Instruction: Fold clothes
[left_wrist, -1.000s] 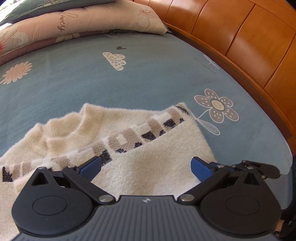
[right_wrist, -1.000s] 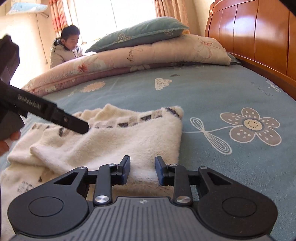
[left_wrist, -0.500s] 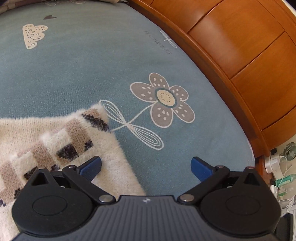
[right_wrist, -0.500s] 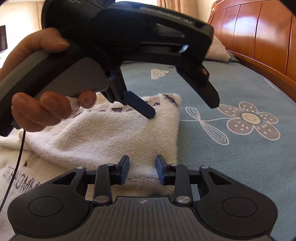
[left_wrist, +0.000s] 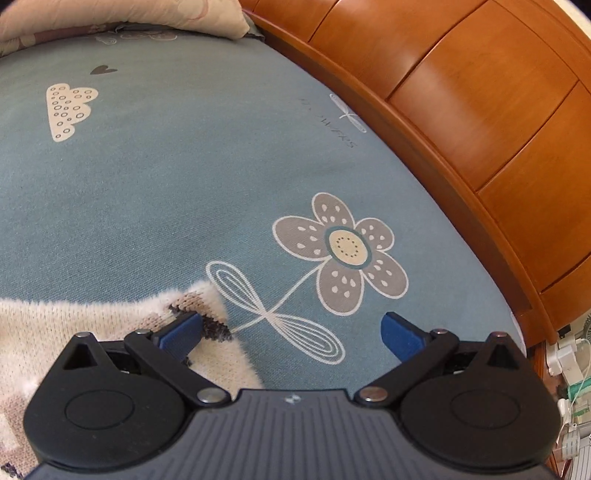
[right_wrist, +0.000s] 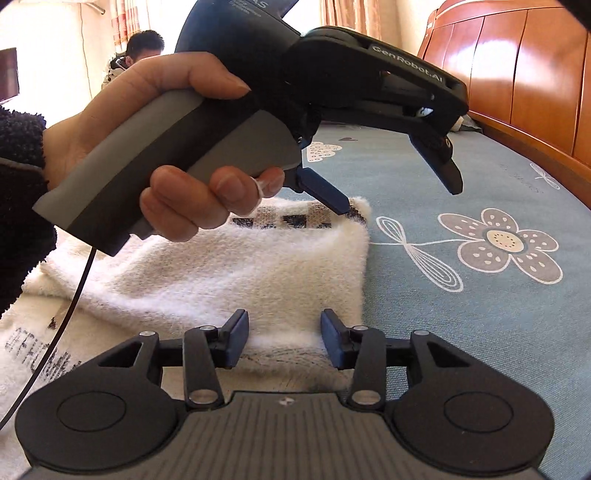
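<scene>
A cream, fuzzy knit sweater lies partly folded on the blue-grey bed sheet, which is printed with flowers and clouds. Its folded edge runs along the right side, and a band of brown and dark blocks crosses its far corner.

The left tongs, held in a hand with a dark fleecy sleeve, hang over that far corner with the jaws spread wide. In the left wrist view one blue pad sits at or just above the patterned corner, while the other is over bare sheet beside the printed flower; whether the first pad touches the knit I cannot tell. Nothing is gripped.

The right tongs are low at the near edge of the sweater. Their jaws have just been opening and now stand partly apart, with the fuzzy fold lying in the gap but not pinched.

A wooden headboard curves along the bed's far side, with pillows at the top. A person sits in the background by a bright window.
</scene>
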